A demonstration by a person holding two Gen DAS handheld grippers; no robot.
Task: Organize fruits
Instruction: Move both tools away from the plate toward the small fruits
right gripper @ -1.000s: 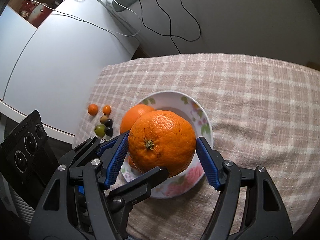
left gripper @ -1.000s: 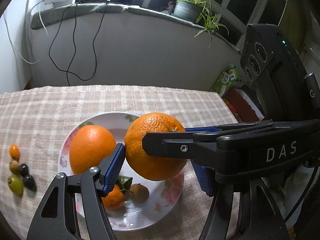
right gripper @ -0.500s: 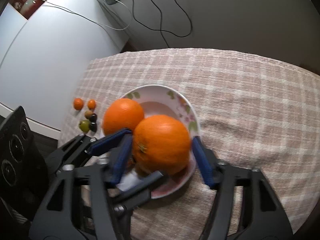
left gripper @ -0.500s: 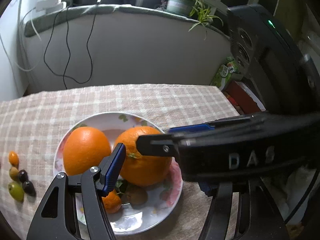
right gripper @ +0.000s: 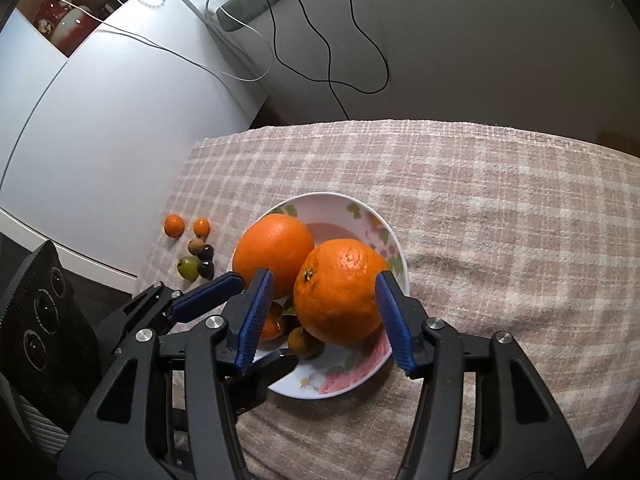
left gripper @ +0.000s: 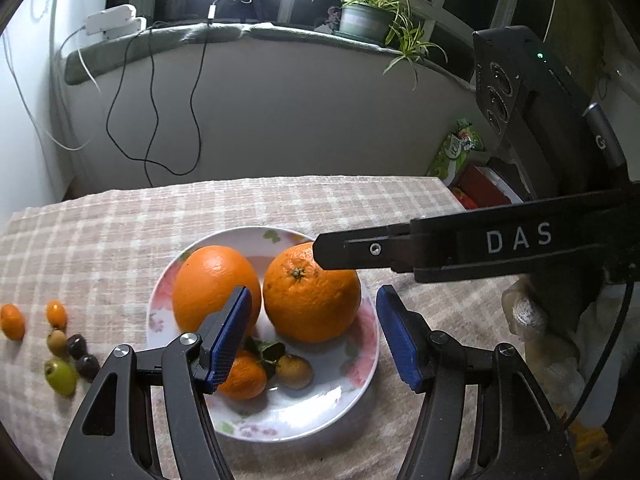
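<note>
Hiding behind the left claw [left gripper: 312,340] — a small orange [left gripper: 244,376], half-seen.

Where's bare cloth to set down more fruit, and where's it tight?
Free: checked tablecloth right of and behind the floral plate, to the table's edges. Crowded: the plate itself, with two big oranges plus small fruit; the loose small fruits off its left rim; both hand-held grippers crossing its near side.

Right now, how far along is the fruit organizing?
Done: the left orange, the right orange, a mandarin and a small brown fruit sit on the plate. In hand: nothing gripped; the right tool has its jaws opening around the right orange; the left tool is empty. Left: six small fruits on the cloth.
</note>
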